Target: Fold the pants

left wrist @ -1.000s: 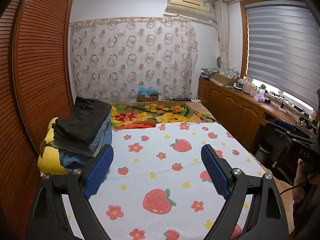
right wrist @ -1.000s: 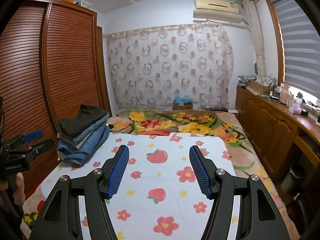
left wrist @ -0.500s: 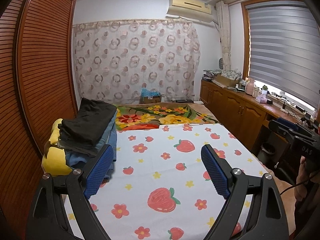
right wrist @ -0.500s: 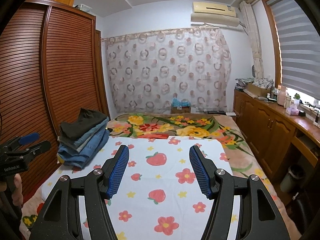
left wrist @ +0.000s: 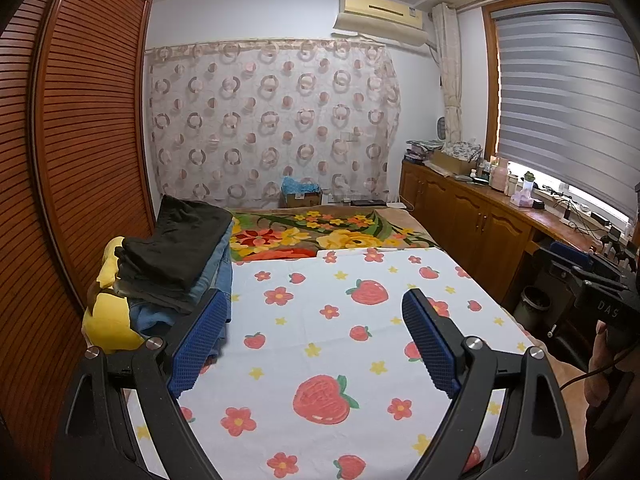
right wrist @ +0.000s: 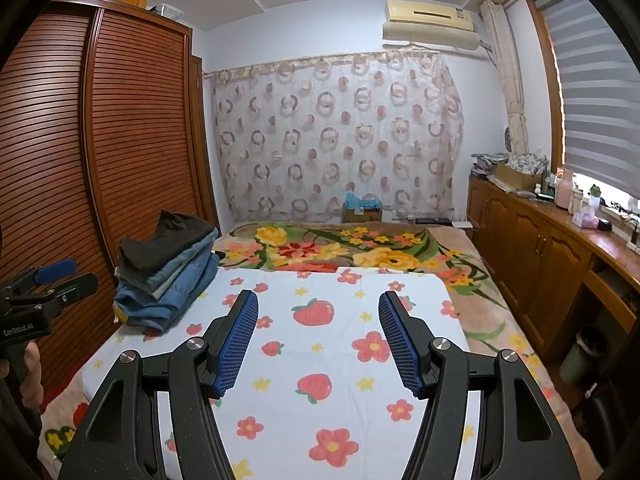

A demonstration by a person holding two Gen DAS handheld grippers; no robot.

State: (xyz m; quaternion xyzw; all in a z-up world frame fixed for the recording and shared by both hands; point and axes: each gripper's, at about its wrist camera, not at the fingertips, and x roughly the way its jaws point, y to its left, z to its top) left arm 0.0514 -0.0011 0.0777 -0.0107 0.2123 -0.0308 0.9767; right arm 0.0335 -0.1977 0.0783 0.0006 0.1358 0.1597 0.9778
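Two tools, both released and empty. Left view: your left tool (left wrist: 312, 340) hovers over the bed (left wrist: 320, 320), the pants (left wrist: 176, 256) stacked just ahead-left, within reach. Right view: your right tool (right wrist: 318, 340) faces bare sheet (right wrist: 340, 320), pants (right wrist: 168, 268) well left, leaving folding room.

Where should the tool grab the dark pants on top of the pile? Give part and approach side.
Probably grip the dark pants at their near folded edge, which overhangs the jeans below. Come in from the sheet side: the wardrobe closes off the far side. Both the left tool and the right tool are open and empty.
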